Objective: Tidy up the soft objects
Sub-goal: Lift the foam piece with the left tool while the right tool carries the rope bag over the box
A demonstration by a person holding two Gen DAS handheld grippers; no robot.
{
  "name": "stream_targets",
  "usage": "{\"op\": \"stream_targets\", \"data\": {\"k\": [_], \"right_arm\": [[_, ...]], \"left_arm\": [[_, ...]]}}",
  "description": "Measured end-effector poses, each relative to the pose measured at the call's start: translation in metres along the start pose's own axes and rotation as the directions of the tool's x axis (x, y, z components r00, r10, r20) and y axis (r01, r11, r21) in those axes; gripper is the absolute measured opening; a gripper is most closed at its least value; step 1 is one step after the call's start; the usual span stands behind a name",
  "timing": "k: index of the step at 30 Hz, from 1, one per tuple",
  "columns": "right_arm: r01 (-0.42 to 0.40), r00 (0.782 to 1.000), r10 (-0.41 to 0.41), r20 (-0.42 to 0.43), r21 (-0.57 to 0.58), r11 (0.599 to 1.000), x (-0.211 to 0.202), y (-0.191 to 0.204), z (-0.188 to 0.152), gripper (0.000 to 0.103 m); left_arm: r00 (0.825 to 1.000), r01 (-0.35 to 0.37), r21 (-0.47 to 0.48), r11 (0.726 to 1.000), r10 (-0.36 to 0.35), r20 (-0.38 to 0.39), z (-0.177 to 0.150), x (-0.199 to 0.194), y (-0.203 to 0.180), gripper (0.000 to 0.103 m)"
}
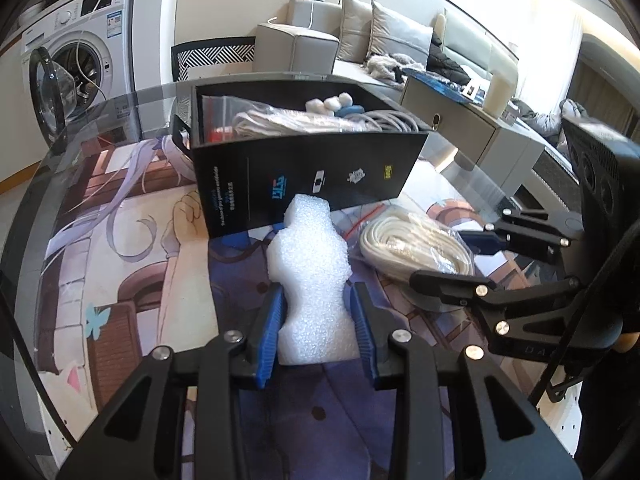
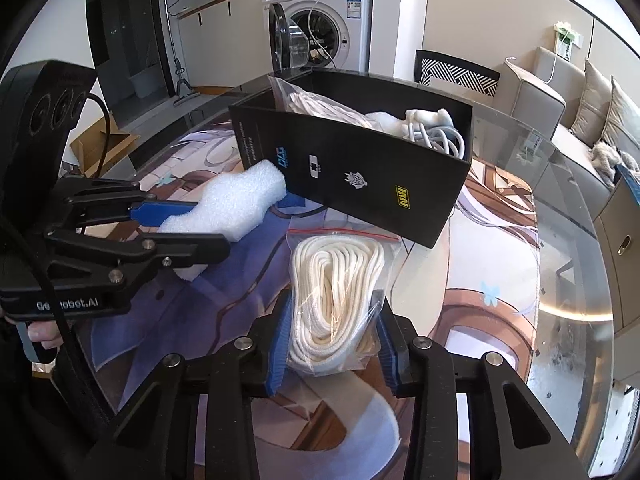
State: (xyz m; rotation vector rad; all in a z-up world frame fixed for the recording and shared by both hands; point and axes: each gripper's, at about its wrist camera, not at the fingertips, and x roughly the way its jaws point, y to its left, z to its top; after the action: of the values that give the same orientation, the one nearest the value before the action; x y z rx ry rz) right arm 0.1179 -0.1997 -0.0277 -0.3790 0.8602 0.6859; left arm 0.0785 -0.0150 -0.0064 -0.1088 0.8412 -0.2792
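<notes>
A white foam piece (image 1: 310, 276) lies on the printed mat (image 1: 140, 280) in front of a black box (image 1: 312, 184). My left gripper (image 1: 318, 332) is closed around the foam's near end; it also shows in the right wrist view (image 2: 188, 224) with the foam (image 2: 228, 204). A clear bag of white rope (image 2: 332, 292) lies right of the foam. My right gripper (image 2: 332, 344) is closed around the bag's near end; in the left wrist view it (image 1: 448, 258) sits over the bag (image 1: 416, 248). The box (image 2: 360, 184) holds a bagged rope, grey cable and white plush.
The round glass table edge (image 2: 576, 240) curves on the right. A patterned chair (image 1: 212, 56) stands behind the table. A washing machine (image 2: 320, 20) with its door open, a sofa (image 1: 360, 40) and a low cabinet (image 1: 460, 124) lie beyond.
</notes>
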Motion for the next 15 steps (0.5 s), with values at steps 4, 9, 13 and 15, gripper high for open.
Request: {"op": "stream_targets", "data": {"k": [4,9,13,15], "right_arm": [[-0.010,1.000,0.011,0.017,-0.008,1.000,-0.011,0.003,-0.002,0.037],[-0.002,0.999,0.003,0.044,-0.009,1.000,-0.026,0.006,-0.003,0.037],[-0.003,0.997,0.004,0.083,-0.009,1.000,-0.042,0.009,0.000,0.037],[-0.004,0.995,0.005,0.102,-0.010,1.000,-0.052,0.011,0.001,0.037]], "left_arm": [[1.000,0.003,-0.011,1.000,-0.002,0.023,0.004,-0.008,0.001,0.033],[0.998,0.008,-0.025,1.000,-0.006,0.058,0.006,-0.019,0.001,0.033],[0.997,0.009,-0.031,0.999,-0.007,0.078,0.010,-0.027,0.002,0.033],[0.996,0.006,-0.033,0.999,-0.003,0.093,0.013,-0.031,0.002,0.033]]}}
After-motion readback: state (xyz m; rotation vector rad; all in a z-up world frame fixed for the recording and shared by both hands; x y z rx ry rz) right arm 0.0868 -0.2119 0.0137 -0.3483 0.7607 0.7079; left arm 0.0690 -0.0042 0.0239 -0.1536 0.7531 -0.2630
